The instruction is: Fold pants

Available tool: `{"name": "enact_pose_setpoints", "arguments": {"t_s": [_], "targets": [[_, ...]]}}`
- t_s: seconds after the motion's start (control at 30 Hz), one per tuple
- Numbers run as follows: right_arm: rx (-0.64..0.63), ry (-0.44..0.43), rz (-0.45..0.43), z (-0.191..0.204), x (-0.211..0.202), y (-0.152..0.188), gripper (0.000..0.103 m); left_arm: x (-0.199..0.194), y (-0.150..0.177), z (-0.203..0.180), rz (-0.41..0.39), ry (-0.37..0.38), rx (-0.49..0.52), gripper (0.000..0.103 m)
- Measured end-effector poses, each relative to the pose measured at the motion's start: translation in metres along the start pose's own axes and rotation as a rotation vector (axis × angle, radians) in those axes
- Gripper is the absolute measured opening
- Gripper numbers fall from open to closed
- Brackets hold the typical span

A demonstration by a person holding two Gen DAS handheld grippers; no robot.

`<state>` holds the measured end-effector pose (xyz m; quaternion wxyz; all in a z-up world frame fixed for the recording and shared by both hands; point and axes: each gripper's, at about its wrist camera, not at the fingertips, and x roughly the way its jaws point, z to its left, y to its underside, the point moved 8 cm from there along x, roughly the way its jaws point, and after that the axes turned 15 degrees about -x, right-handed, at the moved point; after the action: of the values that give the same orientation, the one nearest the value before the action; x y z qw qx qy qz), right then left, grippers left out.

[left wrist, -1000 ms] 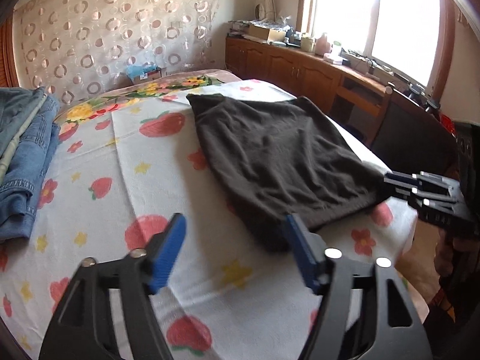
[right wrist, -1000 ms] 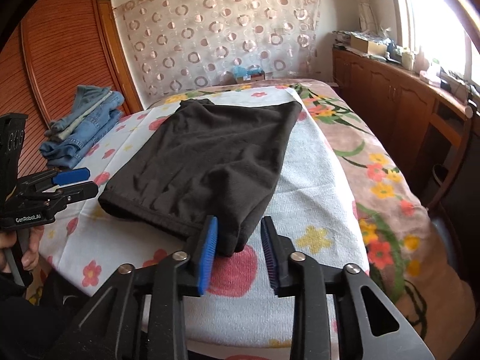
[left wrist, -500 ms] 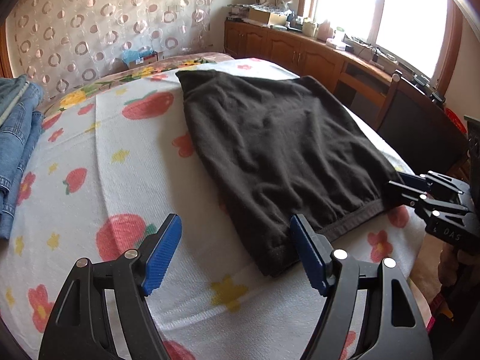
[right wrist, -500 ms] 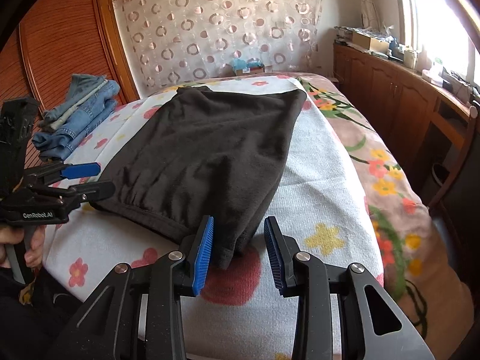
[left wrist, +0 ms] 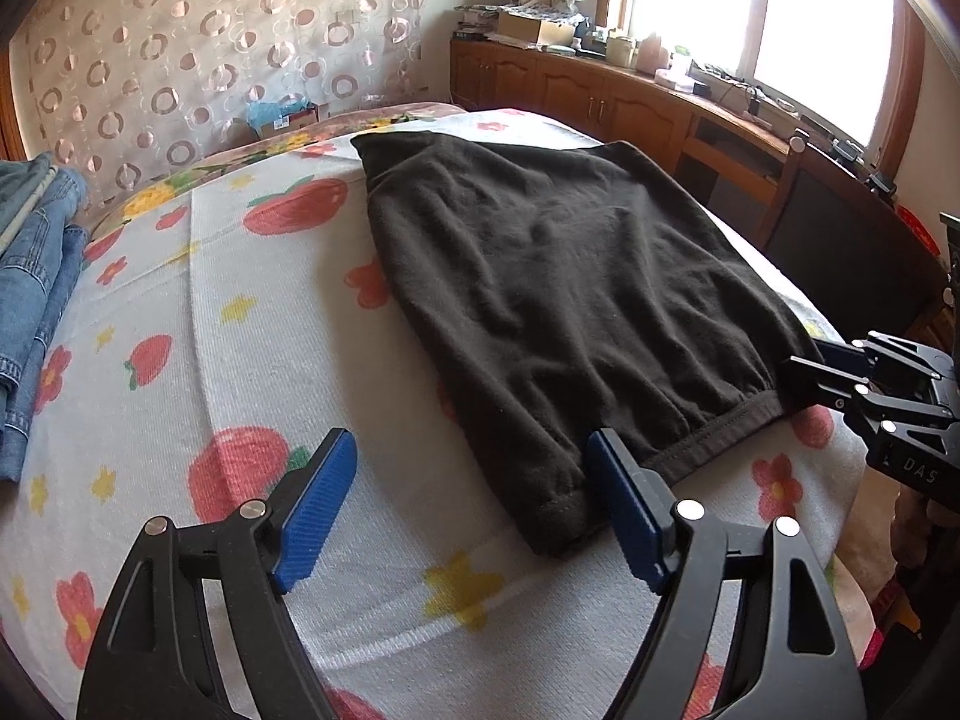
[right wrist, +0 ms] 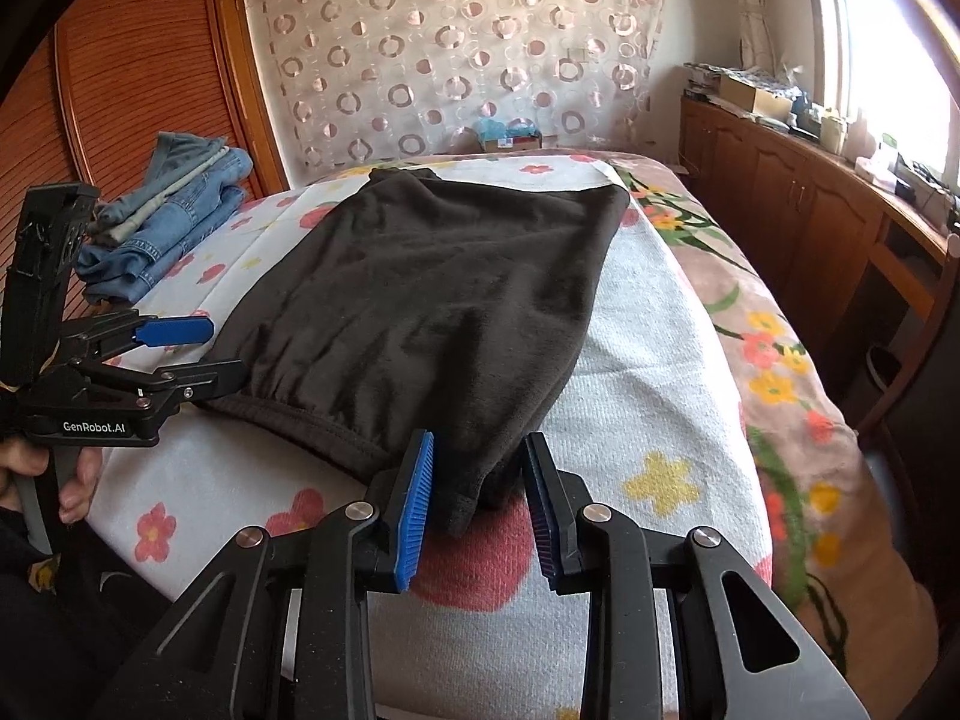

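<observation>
Black pants [left wrist: 570, 276] lie folded flat on a strawberry-print towel [left wrist: 270, 330] on the bed, waistband toward me. My left gripper [left wrist: 471, 444] hovers low over the near left corner, jaws wide and opening; that corner lies between them by the right finger, unpressed. From the right wrist view, the left gripper [right wrist: 222, 351] sits at the waistband's left end. My right gripper [right wrist: 477, 441] straddles the pants' [right wrist: 450, 300] near right corner, jaws closing, with a small gap still showing at the right pad. It appears as the right gripper [left wrist: 801, 357] at the waistband's right end.
Folded blue jeans [left wrist: 30, 300] [right wrist: 162, 222] are stacked at the bed's far left. A wooden cabinet [left wrist: 600, 96] with clutter runs under the window, and a dark chair [left wrist: 840, 240] stands beside the bed. A person's hand [right wrist: 72, 480] holds the left gripper.
The left gripper came lower and closer to the pants' near left corner, its jaws spreading slightly. The right jaws narrowed around the near right corner.
</observation>
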<state>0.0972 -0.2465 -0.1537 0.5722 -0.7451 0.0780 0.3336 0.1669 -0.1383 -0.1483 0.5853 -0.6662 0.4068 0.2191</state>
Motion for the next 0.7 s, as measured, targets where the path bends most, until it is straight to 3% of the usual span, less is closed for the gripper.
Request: {"name": "enact_pose_setpoints", "arguments": {"t_s": [0.17, 0.33, 0.47, 0.53, 0.7], "targets": [[-0.011, -0.019, 0.0, 0.002, 0.001, -0.001, 0.026, 0.001, -0.003, 0.0, 0.016, 0.035, -0.006, 0.078], [-0.01, -0.027, 0.0, 0.003, 0.002, -0.001, 0.025, -0.002, -0.002, -0.005, 0.021, 0.08, -0.008, 0.057], [-0.018, -0.048, -0.005, 0.007, 0.003, -0.003, 0.014, -0.003, 0.002, -0.013, 0.026, 0.088, 0.032, 0.056], [-0.027, -0.056, -0.007, 0.009, 0.003, -0.005, 0.009, -0.004, 0.003, -0.016, 0.034, 0.108, 0.042, 0.039], [-0.032, -0.059, -0.016, 0.011, 0.005, -0.008, 0.007, -0.007, 0.005, -0.018, 0.026, 0.121, 0.049, 0.013]]}}
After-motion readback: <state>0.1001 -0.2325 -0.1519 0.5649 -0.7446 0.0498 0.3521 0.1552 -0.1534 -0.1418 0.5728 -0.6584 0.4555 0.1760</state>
